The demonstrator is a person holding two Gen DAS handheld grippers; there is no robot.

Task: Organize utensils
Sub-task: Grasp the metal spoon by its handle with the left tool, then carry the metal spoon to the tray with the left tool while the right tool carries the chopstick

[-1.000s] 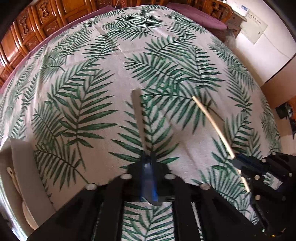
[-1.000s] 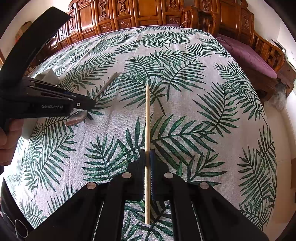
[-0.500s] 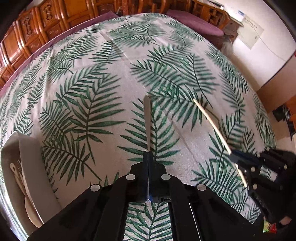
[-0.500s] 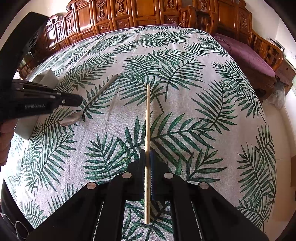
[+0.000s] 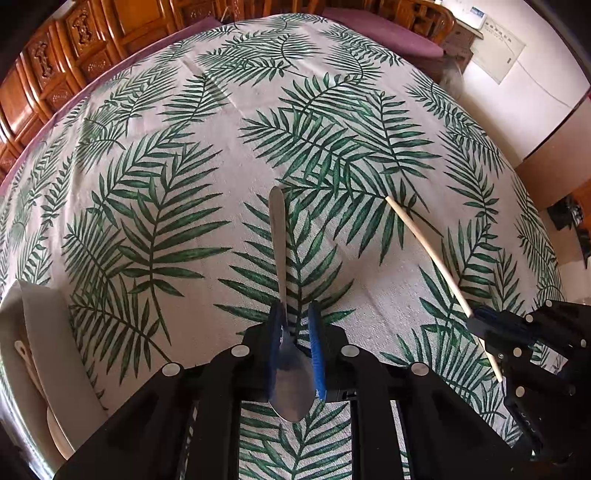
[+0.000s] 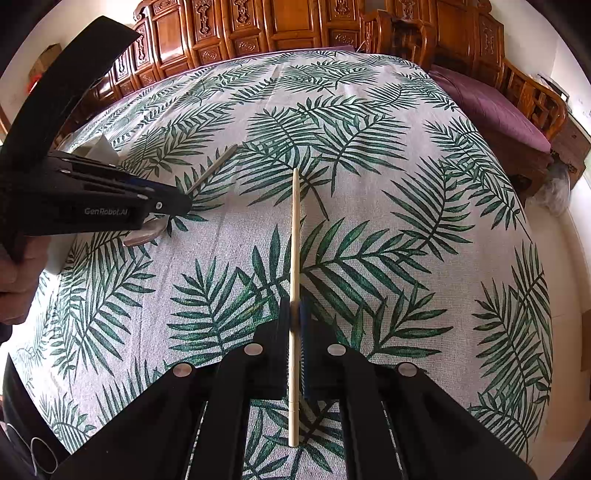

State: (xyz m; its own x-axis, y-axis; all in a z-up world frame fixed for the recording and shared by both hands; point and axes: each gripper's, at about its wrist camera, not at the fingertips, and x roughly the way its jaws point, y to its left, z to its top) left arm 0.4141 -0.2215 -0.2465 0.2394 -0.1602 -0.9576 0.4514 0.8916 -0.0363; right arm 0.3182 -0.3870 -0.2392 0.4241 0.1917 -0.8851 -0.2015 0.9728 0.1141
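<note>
My left gripper is shut on a metal spoon at its neck; the handle points forward over the palm-leaf tablecloth and the bowl lies back between the blue pads. My right gripper is shut on a wooden chopstick that points straight ahead. In the left wrist view the right gripper with the chopstick is at the right. In the right wrist view the left gripper with the spoon is at the left.
A white utensil tray with a pale utensil in it stands at the table's left edge; it also shows behind the left gripper in the right wrist view. Carved wooden cabinets and a purple-cushioned bench stand beyond the table.
The left gripper's pads have parted slightly around the spoon, whose bowl now shows flat between them. The left gripper has shifted a little. The right gripper and chopstick have held still.
</note>
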